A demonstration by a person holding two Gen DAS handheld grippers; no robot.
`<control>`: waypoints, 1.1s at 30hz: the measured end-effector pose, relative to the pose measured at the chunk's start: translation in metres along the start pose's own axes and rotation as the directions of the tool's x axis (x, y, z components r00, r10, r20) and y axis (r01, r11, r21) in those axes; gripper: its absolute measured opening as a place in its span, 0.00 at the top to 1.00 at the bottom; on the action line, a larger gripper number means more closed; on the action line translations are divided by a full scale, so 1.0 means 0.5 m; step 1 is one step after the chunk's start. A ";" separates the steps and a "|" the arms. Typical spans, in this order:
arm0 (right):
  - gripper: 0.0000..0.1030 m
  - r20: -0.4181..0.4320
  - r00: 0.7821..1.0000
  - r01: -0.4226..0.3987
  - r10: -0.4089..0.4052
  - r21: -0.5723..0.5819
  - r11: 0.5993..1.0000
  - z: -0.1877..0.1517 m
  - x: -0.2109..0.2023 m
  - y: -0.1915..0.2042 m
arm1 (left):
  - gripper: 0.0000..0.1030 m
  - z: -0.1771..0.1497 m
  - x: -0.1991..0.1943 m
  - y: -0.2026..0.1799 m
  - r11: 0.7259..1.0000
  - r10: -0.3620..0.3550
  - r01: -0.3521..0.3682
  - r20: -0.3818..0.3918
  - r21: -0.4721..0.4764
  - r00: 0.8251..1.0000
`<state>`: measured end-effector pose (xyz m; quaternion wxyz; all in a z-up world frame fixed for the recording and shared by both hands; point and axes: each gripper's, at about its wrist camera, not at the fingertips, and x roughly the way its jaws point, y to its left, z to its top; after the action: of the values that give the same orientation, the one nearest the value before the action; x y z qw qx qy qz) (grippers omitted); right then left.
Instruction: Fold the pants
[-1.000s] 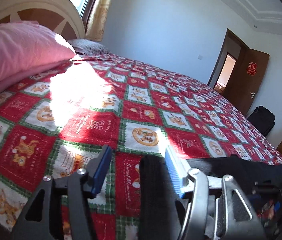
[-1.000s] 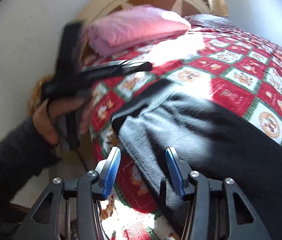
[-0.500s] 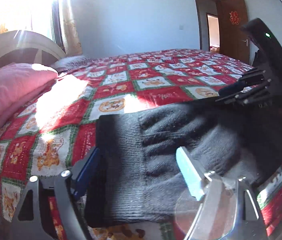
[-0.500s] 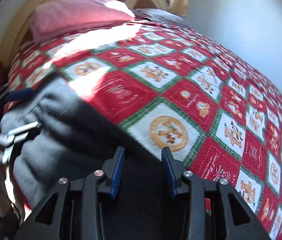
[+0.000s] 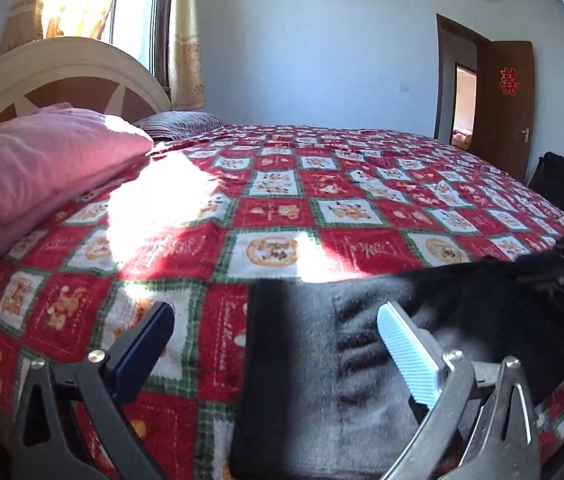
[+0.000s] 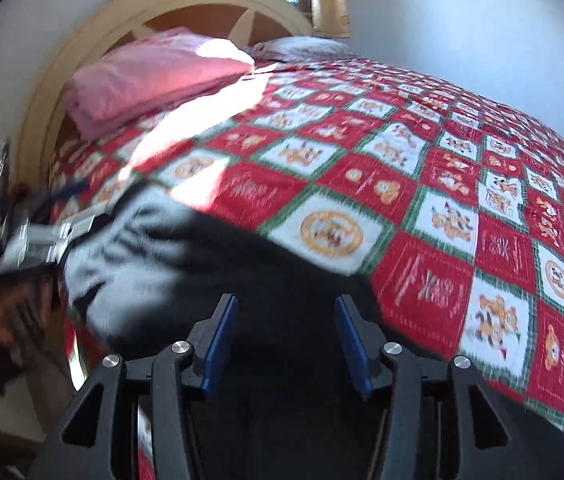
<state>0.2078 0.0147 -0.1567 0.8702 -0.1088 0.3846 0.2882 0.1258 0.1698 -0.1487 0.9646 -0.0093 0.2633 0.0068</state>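
Dark grey pants [image 5: 342, 380] lie along the near edge of the bed, waistband end [image 5: 257, 360] toward the left. My left gripper [image 5: 273, 316] is open, its jaws wide apart over the waistband end, holding nothing. In the right wrist view the pants [image 6: 185, 264] spread from the lower middle to the left. My right gripper [image 6: 286, 336] is open over the dark cloth. The left gripper also shows, blurred, at the left edge [image 6: 41, 236] by the pants' end.
A red, green and white patterned bedspread [image 5: 282, 208] covers the bed. A pink folded quilt [image 5: 41, 160] and a striped pillow [image 5: 177, 124] lie by the cream headboard [image 5: 61, 68]. A brown door [image 5: 502, 108] and a black bag [image 5: 554, 180] are at the far right.
The left gripper has shifted left, so the waistband now sits between its jaws toward the right one. The right gripper has moved slightly over the dark cloth. Both stay open.
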 end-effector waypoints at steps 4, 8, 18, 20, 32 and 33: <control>0.49 -0.023 0.998 -0.053 0.053 -0.008 0.999 -0.046 -0.010 0.009 | 0.00 0.028 0.057 -0.018 0.997 0.064 -0.059 -0.092 0.055 0.994; 0.49 -0.070 0.997 -0.023 0.020 -0.043 0.999 -0.096 -0.006 0.006 | 0.00 0.019 0.127 -0.008 0.988 0.145 -0.132 -0.194 0.076 0.970; 0.49 -0.019 1.000 -0.009 0.008 -0.034 0.999 -0.137 -0.080 -0.032 | 0.00 0.004 0.075 0.010 0.992 0.122 -0.124 -0.126 -0.007 0.984; 0.49 0.024 1.000 0.004 -0.004 0.013 1.000 -0.148 -0.131 -0.071 | 0.00 0.007 0.043 0.006 0.991 0.132 -0.135 -0.077 -0.024 0.988; 0.49 0.055 0.877 0.391 -0.477 0.497 0.775 -0.363 -0.527 -0.483 | 0.00 0.033 -0.005 -0.148 0.997 -0.073 0.073 -0.034 -0.010 0.997; 0.49 0.031 0.848 0.432 -0.529 0.537 0.724 -0.392 -0.566 -0.521 | 0.00 0.032 -0.001 -0.164 0.997 -0.083 0.083 -0.039 -0.002 0.996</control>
<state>0.0892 -0.3950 -0.0914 0.9429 0.0566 0.3242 -0.0518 0.1351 0.0881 -0.1334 0.9587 -0.0208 0.2817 -0.0335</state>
